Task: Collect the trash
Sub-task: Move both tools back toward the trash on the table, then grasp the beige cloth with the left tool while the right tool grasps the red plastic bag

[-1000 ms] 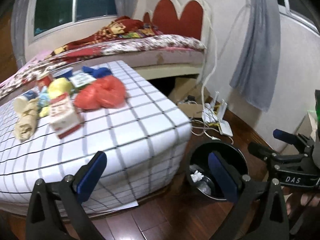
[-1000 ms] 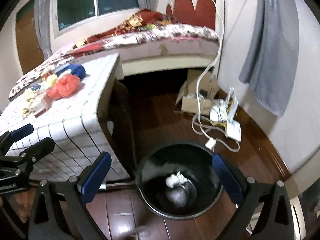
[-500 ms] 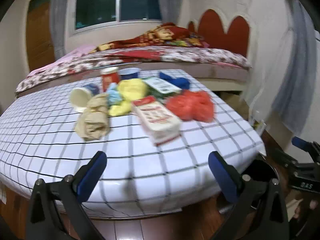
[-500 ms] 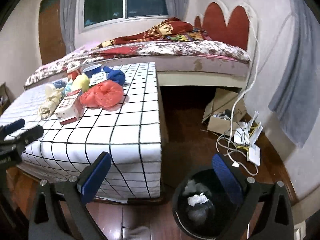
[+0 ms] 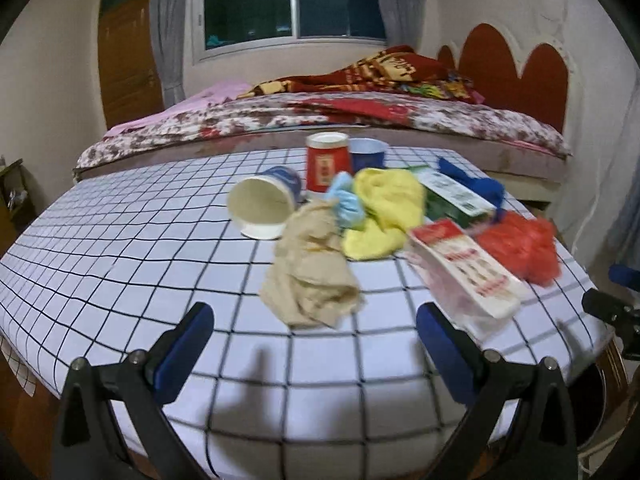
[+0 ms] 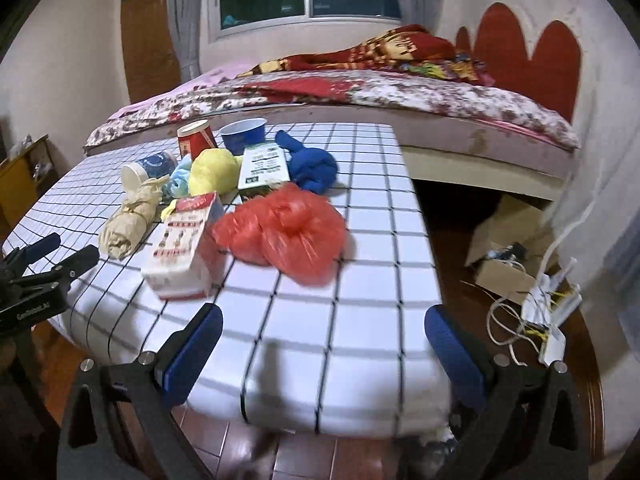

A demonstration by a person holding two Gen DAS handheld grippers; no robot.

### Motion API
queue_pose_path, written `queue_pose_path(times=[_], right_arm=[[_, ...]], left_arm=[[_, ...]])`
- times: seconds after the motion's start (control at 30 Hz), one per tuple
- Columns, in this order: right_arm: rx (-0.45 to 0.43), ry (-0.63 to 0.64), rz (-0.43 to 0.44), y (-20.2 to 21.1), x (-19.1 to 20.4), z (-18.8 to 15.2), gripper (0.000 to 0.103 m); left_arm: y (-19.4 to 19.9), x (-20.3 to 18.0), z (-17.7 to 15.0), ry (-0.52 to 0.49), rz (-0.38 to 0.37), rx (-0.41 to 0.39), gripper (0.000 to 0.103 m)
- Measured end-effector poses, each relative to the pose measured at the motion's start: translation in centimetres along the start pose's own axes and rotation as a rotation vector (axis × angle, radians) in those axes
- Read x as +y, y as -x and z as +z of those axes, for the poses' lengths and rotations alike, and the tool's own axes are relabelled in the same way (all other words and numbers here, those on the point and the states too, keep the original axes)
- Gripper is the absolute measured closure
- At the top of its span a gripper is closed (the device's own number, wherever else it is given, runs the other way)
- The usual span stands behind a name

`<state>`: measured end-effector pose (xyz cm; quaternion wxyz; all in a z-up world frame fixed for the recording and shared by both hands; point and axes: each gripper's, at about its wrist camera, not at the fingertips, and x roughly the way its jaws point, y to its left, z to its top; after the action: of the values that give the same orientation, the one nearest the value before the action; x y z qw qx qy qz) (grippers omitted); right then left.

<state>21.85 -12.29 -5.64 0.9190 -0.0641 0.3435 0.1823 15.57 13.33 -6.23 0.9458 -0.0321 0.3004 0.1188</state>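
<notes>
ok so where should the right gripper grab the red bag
Best guess: grip the red bag at the bunched, puckered middle on top, coming from the near table edge and slightly above. It is a soft crumpled mound, so the gathered folds should pinch easily. The right gripper is open and faces it; the white carton sits close on the bag's left.
</notes>
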Motion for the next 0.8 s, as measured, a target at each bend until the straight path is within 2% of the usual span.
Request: queue_pose_path(times=[0.13, 0.3, 0.37, 0.43, 0.47, 0.57, 0.63, 0.7, 0.73, 0.8], right_arm=[[0.042, 0.027, 0.028, -3.0, 0.5, 1.7, 0.015], [0.08, 0.075, 0.045, -5.9, 1.4, 3.2, 0.016], [0.088, 0.085, 0.046, -6.5, 1.7, 3.5, 0.016], [0.098, 0.091, 0.045, -7.2, 1.8, 3.8, 0.019], [0.103, 0.091, 0.046, -7.5, 1.9, 3.9, 0.021], [0.121, 0.081, 0.054, -8.1, 2.0, 3.8, 0.037], [0.115, 0.087, 0.047, -8.2, 2.0, 3.7, 0.046], [0.109, 0.081, 0.054, -7.9, 1.8, 3.6, 0.057], [0.108, 0.075, 0.06, -7.8, 1.7, 3.6, 0.064], [0.103, 0.068, 0.069, -7.5, 1.5, 3.5, 0.07]], left_arm=[[-2.4, 1.2, 0.8, 0.043, 0.002, 0.044, 0.005], [-4.5, 1.4, 1.5, 0.05, -0.008, 0.08, 0.007], [-5.4, 1.2, 1.8, 0.042, -0.022, 0.098, 0.012], [-6.0, 1.0, 1.8, 0.037, -0.039, 0.121, 0.022], [-6.3, 0.9, 1.8, 0.034, -0.042, 0.129, 0.023], [-6.7, 0.8, 1.5, 0.034, -0.063, 0.149, 0.036], [-6.7, 0.8, 1.2, 0.043, -0.072, 0.153, 0.052], [-6.5, 0.7, 1.1, 0.042, -0.088, 0.15, 0.062], [-6.4, 0.6, 1.1, 0.04, -0.094, 0.146, 0.065], [-6.0, 0.5, 1.2, 0.035, -0.103, 0.13, 0.071]])
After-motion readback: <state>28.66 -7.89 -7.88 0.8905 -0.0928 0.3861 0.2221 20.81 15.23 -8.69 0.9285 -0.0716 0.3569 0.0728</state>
